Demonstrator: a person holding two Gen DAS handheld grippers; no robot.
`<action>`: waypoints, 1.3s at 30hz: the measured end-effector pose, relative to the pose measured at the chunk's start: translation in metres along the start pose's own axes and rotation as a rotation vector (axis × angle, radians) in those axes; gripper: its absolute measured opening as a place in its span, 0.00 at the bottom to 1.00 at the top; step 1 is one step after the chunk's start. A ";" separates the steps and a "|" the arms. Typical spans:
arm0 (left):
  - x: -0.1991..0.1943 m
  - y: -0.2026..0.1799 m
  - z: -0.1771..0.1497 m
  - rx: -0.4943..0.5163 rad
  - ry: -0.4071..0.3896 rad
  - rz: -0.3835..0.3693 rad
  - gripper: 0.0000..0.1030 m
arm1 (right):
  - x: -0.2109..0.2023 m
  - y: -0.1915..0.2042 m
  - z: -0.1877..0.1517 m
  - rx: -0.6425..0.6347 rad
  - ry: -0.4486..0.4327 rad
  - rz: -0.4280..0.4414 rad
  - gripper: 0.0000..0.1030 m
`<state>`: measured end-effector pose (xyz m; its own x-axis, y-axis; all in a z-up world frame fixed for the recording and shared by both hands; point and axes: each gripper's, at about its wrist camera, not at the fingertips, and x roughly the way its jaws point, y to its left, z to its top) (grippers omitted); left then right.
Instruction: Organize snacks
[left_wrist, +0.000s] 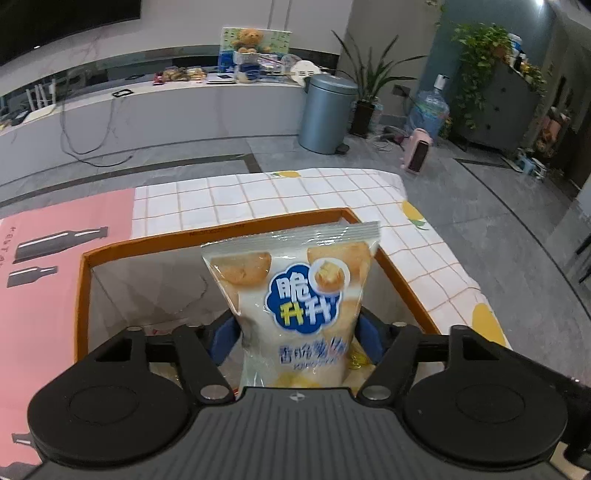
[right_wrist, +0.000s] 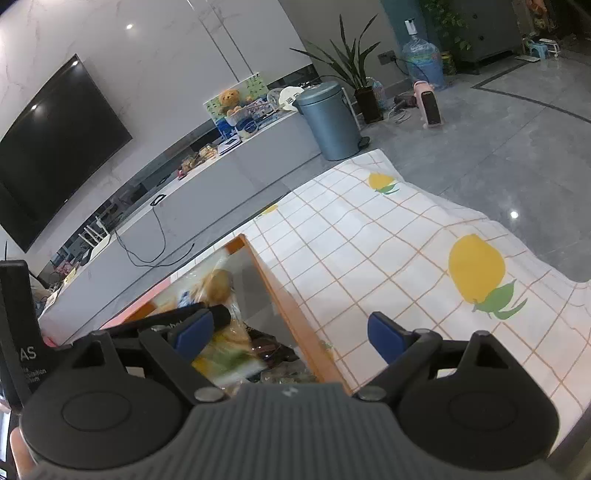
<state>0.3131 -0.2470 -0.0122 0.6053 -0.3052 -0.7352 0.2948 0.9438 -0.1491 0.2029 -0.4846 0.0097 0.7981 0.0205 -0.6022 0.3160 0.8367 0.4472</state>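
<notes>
My left gripper (left_wrist: 295, 338) is shut on a white snack bag (left_wrist: 299, 295) with a blue logo and pictured crackers. It holds the bag upright over an orange-rimmed box (left_wrist: 402, 286). My right gripper (right_wrist: 291, 338) is open and empty, its blue pads (right_wrist: 384, 336) spread wide. It hovers over the right wall of the same box (right_wrist: 288, 306). Several snack packets (right_wrist: 229, 350) lie inside the box. The left gripper and its bag (right_wrist: 212, 288) show at the left of the right wrist view.
The box stands on a white checked tablecloth with lemon prints (right_wrist: 388, 243); a pink mat (left_wrist: 40, 280) lies to its left. The table's far edge drops to a grey tiled floor. A grey bin (left_wrist: 325, 110), a plant and a long white counter stand beyond.
</notes>
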 end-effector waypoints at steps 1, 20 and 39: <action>-0.002 0.000 -0.001 -0.009 -0.012 0.013 0.87 | -0.001 0.000 0.000 0.002 -0.002 0.001 0.86; -0.114 0.011 -0.001 0.107 -0.140 0.027 0.90 | -0.019 0.007 0.002 -0.065 -0.038 -0.125 0.86; -0.204 0.032 -0.073 0.051 -0.119 0.100 0.91 | -0.113 0.050 -0.082 -0.141 0.069 -0.096 0.93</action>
<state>0.1454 -0.1454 0.0844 0.7157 -0.2260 -0.6608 0.2645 0.9634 -0.0430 0.0866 -0.4002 0.0455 0.7288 -0.0301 -0.6840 0.3102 0.9051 0.2907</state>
